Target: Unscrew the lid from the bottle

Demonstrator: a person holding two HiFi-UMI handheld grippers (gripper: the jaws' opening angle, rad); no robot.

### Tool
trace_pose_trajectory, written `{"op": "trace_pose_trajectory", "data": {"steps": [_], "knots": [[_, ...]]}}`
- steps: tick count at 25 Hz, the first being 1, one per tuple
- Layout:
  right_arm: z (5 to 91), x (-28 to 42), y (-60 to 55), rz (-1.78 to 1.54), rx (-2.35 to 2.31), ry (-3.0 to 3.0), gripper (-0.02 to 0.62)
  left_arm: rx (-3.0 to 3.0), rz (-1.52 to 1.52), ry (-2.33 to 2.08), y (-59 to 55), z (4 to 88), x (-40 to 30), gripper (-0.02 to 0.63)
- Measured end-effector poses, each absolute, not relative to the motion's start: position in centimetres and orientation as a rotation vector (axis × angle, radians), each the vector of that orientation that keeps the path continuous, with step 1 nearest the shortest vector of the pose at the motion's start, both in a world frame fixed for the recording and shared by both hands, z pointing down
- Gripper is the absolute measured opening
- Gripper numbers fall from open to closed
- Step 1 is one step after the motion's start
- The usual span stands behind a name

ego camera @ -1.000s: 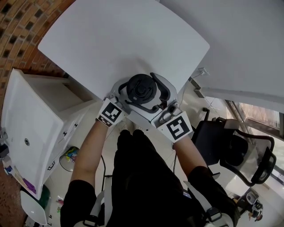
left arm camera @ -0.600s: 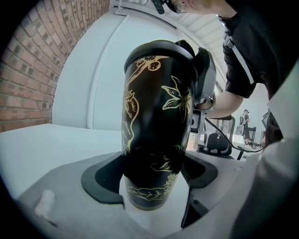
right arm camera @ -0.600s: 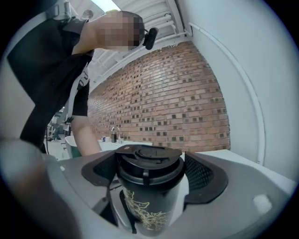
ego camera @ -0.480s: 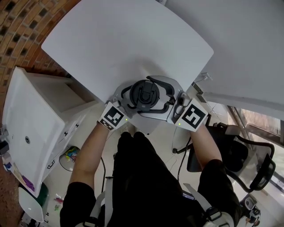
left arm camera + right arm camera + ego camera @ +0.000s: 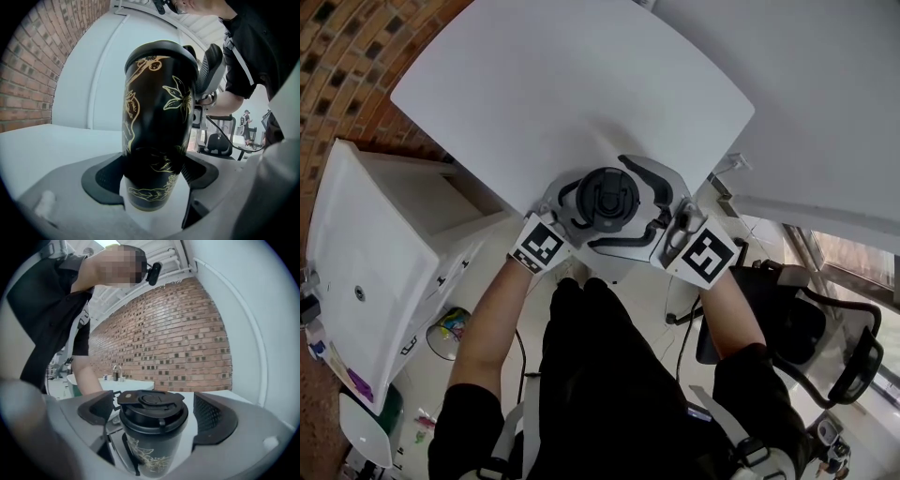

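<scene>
The right tool [image 5: 154, 414] had just let go. Its jaws had been opening and now stood wide apart. The lid [image 5: 151, 404] sat between them, with a gap on each side, so nothing was squeezed. A moment before, this tool had swung round a bit to the person's right, as if it gave the lid a twist.

The left tool [image 5: 152, 176] had not moved. Its jaws were pressed on the low part of the black bottle [image 5: 157, 117] and held it upright, close to the near edge of the white bench [image 5: 562, 84].

The lid was on top of the bottle and looked flat, not tipped. So the job was likely not done yet. I think the right tool let go so it could turn back, grab the lid again and twist once more.
</scene>
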State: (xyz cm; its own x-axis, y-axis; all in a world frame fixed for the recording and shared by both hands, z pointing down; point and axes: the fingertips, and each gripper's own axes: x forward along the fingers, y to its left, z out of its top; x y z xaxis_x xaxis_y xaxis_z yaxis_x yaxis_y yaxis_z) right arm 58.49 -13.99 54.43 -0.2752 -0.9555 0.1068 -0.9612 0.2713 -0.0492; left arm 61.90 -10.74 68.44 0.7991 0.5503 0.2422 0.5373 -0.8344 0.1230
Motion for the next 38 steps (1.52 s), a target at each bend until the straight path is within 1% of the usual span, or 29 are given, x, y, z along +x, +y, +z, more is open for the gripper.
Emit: {"op": "trace_pose_trajectory", "data": {"steps": [3, 8, 14, 18, 29, 32, 33, 36, 38], "knots": [[54.3, 58.8, -14.0, 0.12, 2.069, -2.348, 0.518, 2.935, 0.419, 0.887, -10.7, 68.4, 61.9, 0.38], [55.1, 59.4, -14.2, 0.138, 2.277, -2.168, 0.514, 2.936, 0.419, 0.887, -10.6, 68.4, 61.9, 0.38], [55.3, 59.6, -14.6, 0.154, 2.34, -2.106, 0.453, 2.935, 0.418, 0.886, -10.6, 68.4, 61.9, 0.38], [55.6, 59.4, -14.3, 0.198, 2.251, -2.196, 0.453, 2.931, 0.418, 0.889, -10.5, 68.4, 61.9, 0.38], [55.8, 58.3, -14.2, 0.227, 1.722, -2.522, 0.456, 2.927, 0.425, 0.895, -10.5, 68.5, 61.9, 0.38], [55.6, 58.0, -14.3, 0.206, 1.651, -2.553, 0.456, 2.927, 0.425, 0.893, -10.5, 68.5, 61.9, 0.38], [55.5, 58.0, -14.3, 0.209, 1.66, -2.553, 0.46, 2.926, 0.425, 0.894, -10.5, 68.5, 61.9, 0.38], [54.9, 58.3, -14.5, 0.18, 1.774, -2.516, 0.537, 2.921, 0.428, 0.9, -10.5, 68.5, 62.0, 0.382], [54.5, 58.7, -14.6, 0.136, 1.893, -2.445, 0.552, 2.921, 0.429, 0.901, -10.6, 68.5, 61.9, 0.383]]}}
